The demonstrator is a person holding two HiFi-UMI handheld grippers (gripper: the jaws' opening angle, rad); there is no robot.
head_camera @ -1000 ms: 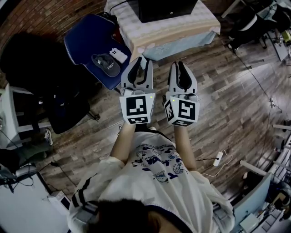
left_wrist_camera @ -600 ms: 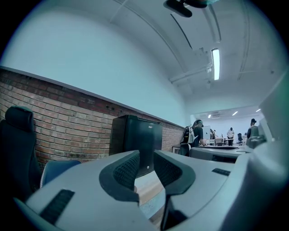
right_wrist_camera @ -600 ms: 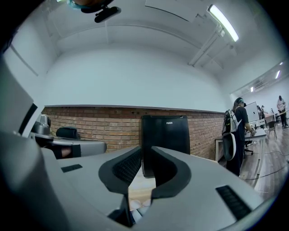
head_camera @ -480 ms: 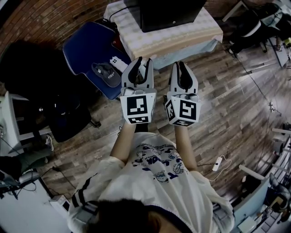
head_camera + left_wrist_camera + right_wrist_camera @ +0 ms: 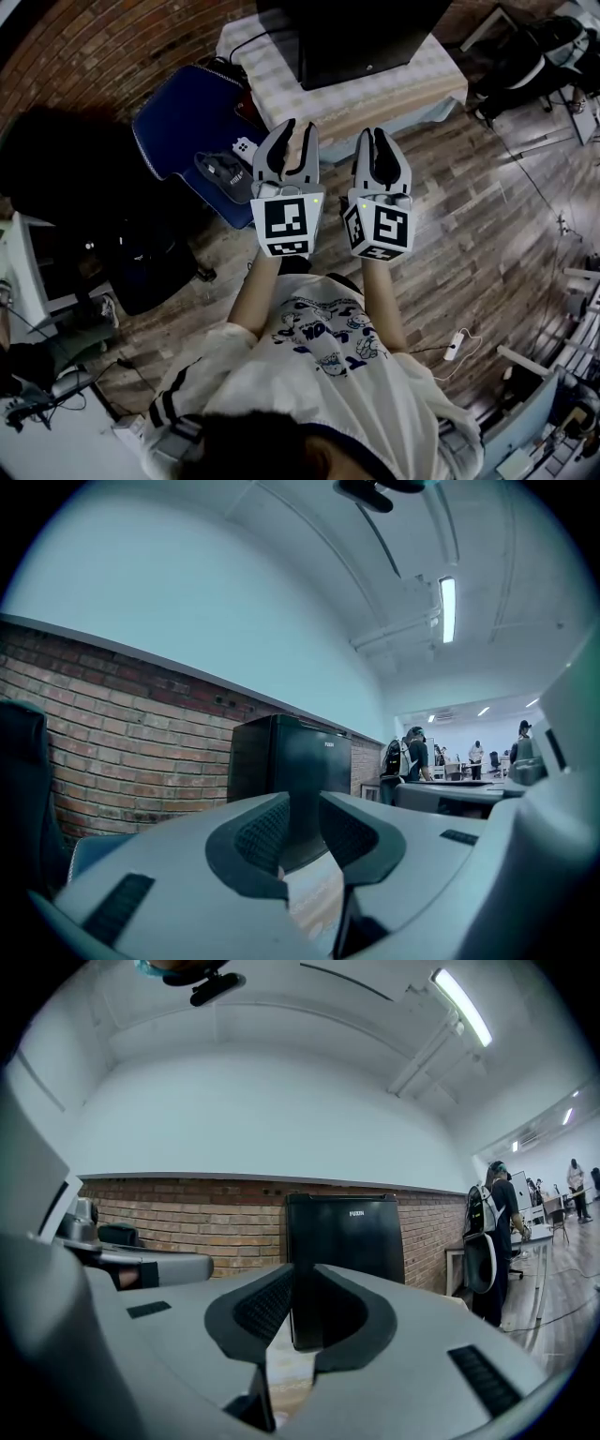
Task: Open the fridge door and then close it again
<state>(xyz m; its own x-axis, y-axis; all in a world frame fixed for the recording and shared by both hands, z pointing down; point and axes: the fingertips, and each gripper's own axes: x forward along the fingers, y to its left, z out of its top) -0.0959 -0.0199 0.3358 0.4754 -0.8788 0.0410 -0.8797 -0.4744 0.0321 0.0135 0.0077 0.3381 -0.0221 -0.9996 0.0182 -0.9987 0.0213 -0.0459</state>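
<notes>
A black fridge [image 5: 352,33] stands with its door closed on a low table under a checked cloth [image 5: 375,94], against a brick wall. In the head view both grippers are held out level side by side, short of the table's front edge. My left gripper [image 5: 286,150] is shut with nothing in it, and so is my right gripper [image 5: 380,155]. The left gripper view has the fridge [image 5: 291,761] straight beyond the closed left gripper [image 5: 302,827]. In the right gripper view the fridge [image 5: 347,1232] fills the middle distance past the closed right gripper [image 5: 295,1316].
A blue chair [image 5: 183,127] stands left of the grippers, with a dark cap [image 5: 225,173] and a white remote [image 5: 246,145] on it. A black office chair [image 5: 141,262] is further left. A white power strip [image 5: 455,345] lies on the wooden floor. A person with a backpack [image 5: 497,1232] stands to the right.
Both grippers have moved forward together towards the table. The fridge and table now show larger and closer at the top of the head view. The jaws have stayed shut.
</notes>
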